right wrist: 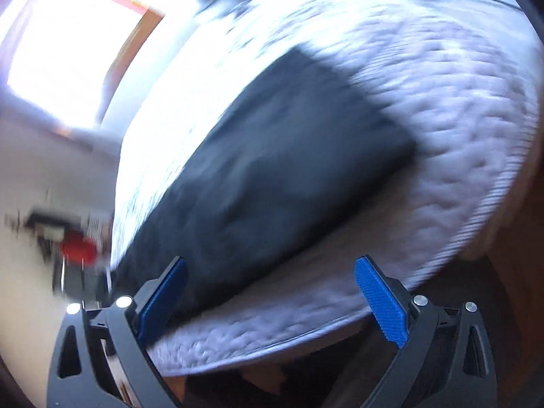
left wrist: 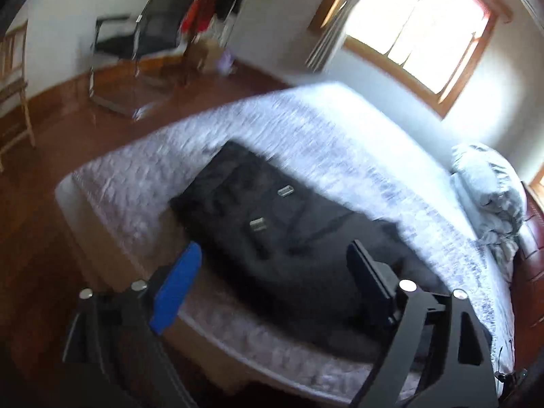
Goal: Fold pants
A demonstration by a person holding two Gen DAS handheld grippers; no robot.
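Dark pants (left wrist: 285,238) lie flat on the bed with the white quilted cover (left wrist: 306,129). Two small light tags show on the cloth. My left gripper (left wrist: 272,265) is open and empty, held above the near part of the pants. In the right wrist view the pants (right wrist: 272,156) stretch away as a long dark shape on the bed cover (right wrist: 442,119). My right gripper (right wrist: 272,275) is open and empty, above the near edge of the bed and the near end of the pants. Both views are blurred.
A grey pillow (left wrist: 489,190) lies at the head of the bed. A bright window (left wrist: 418,27) is behind the bed. A black chair (left wrist: 136,44), a wooden chair (left wrist: 13,91) and hanging clothes (left wrist: 210,3) stand on the wooden floor (left wrist: 40,204).
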